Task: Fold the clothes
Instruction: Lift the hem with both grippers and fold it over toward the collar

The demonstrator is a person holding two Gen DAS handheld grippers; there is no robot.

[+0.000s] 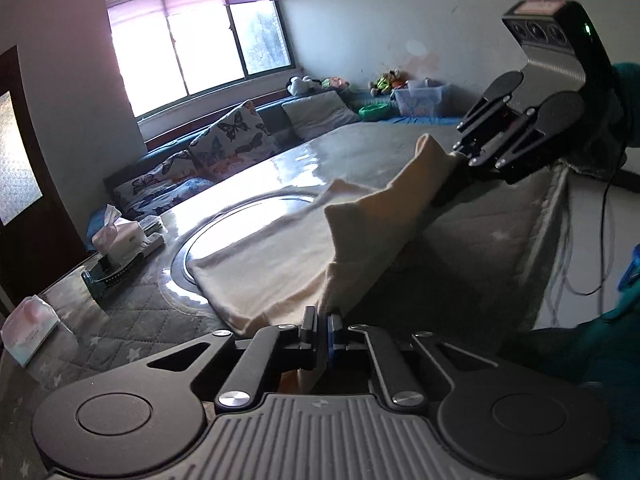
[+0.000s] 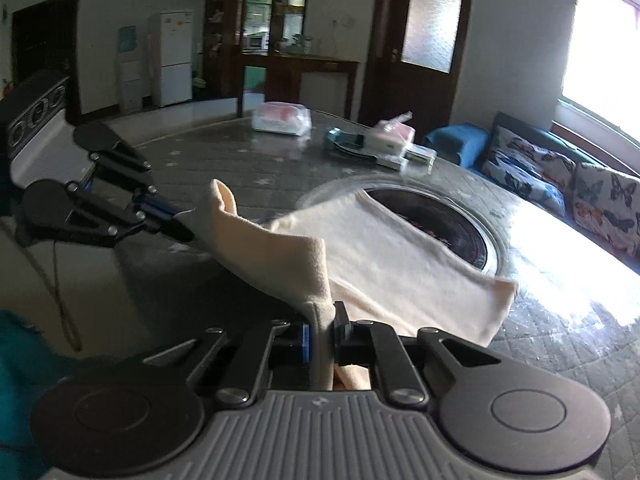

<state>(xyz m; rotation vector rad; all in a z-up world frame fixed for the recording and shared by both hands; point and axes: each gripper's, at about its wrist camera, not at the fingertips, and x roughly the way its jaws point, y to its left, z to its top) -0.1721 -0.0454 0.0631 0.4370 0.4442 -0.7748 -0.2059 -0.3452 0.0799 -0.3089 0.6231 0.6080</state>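
Crosswise between both grippers, cream cloth [image 1: 280,256], left fingers [image 1: 310,322] and right fingers [image 2: 341,316] clenched on its lifted edge (remainder on table [image 2: 240,168]).

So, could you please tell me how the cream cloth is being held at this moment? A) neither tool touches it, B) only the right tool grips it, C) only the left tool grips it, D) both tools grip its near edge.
D: the left tool is shut on one raised corner of the cream fabric cloth, and the right tool is shut on the other, lifting that edge off the grey quilted table cover.
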